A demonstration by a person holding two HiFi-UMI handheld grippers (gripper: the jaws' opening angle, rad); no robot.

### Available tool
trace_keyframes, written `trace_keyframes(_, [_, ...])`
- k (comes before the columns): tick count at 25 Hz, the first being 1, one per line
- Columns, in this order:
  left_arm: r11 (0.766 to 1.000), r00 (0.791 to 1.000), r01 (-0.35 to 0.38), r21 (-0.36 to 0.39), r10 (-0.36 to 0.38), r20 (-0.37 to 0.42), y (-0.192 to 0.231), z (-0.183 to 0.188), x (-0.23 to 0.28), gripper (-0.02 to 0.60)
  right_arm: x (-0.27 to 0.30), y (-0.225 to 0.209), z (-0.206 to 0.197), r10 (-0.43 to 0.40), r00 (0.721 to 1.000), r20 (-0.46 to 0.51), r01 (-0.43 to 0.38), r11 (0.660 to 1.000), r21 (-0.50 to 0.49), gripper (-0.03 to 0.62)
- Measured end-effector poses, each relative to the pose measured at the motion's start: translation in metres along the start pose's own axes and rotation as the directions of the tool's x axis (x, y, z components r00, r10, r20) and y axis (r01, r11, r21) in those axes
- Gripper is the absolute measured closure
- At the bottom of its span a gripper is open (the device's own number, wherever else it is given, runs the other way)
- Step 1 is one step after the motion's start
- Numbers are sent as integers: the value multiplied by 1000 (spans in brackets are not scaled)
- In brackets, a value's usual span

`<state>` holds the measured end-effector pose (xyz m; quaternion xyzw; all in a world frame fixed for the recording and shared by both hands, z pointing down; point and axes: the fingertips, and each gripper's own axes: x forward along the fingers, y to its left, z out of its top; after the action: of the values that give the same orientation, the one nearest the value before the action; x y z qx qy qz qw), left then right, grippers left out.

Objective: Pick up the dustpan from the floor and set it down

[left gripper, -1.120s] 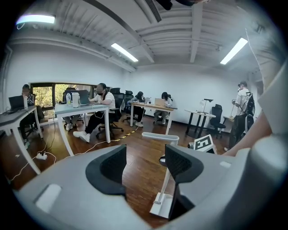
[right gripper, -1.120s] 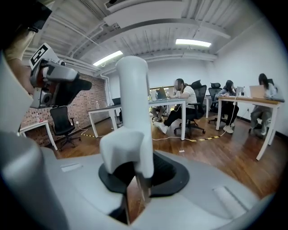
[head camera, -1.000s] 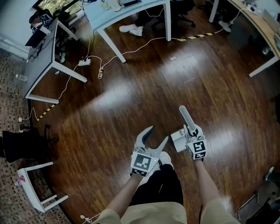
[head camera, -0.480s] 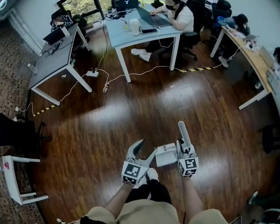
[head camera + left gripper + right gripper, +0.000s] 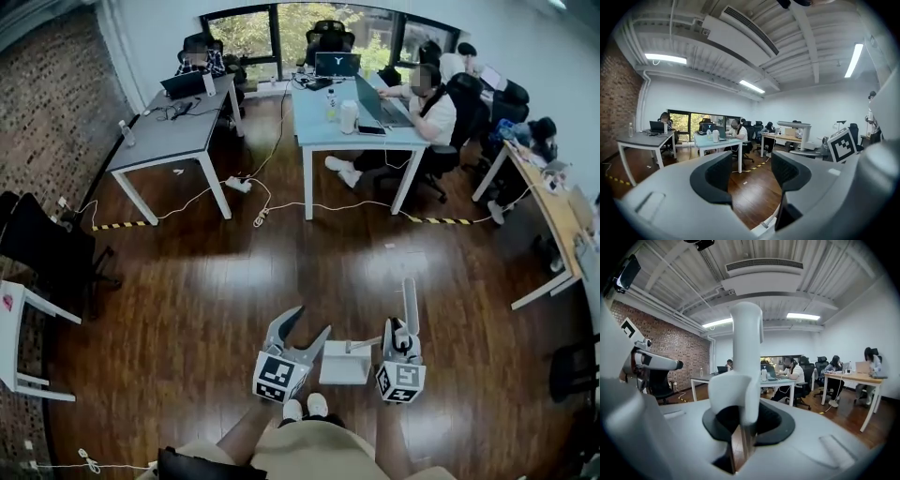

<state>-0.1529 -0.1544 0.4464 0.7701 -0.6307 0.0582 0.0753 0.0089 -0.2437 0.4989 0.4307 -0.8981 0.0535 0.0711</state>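
In the head view my right gripper [image 5: 404,339] is shut on the white dustpan's long handle [image 5: 410,298], which sticks out forward past the jaws. The dustpan's pan [image 5: 345,362] hangs to the left of that gripper, above the wooden floor and in front of my shoes. In the right gripper view the handle [image 5: 746,357] rises between the dark pads of the right gripper [image 5: 744,422]. My left gripper [image 5: 313,321] is beside the pan on its left. Its jaws have just been closing a little, but they stand open with nothing between them, as the left gripper [image 5: 752,171] also shows in its own view.
A light blue desk [image 5: 330,133] and a grey desk [image 5: 169,141] stand ahead with people seated at them. Cables and a power strip [image 5: 236,185] lie on the floor, with striped tape [image 5: 441,221] beyond. Another desk [image 5: 548,211] is at the right, a white table [image 5: 11,328] at the left.
Both grippers have come up from near the floor and the dustpan has risen with the right one. The head view has lifted and now takes in the far desks and windows.
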Motion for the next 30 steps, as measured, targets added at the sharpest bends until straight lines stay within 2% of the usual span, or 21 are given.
trace_keyframes(3, [997,996,-73,-2,73,52,19,22,-20,334,2,16,35,26,998,49,-24,999,-46,545])
trace_keyframes(6, [987,982,-158,-6,158,102,41,43,-43,344,1,35,70,56,993,107,-45,993,-109,546])
trace_keyframes(9, [973,960,-229,-25,230,161,61,59,-66,342,0,55,104,86,985,149,-66,988,-137,546])
trace_keyframes(13, [939,921,-340,-45,343,186,87,74,-99,319,-4,85,155,131,971,199,-99,982,-163,546])
trace_keyframes(18, [911,892,-411,-17,406,199,103,90,-132,318,-10,122,208,201,934,296,-153,972,-180,546])
trace_keyframes(22, [889,869,-457,-16,451,205,110,98,-153,319,-10,149,224,267,910,316,-206,955,-213,546])
trace_keyframes(30, [869,841,-491,-56,490,230,118,101,-178,321,-6,175,220,319,903,287,-267,941,-207,545])
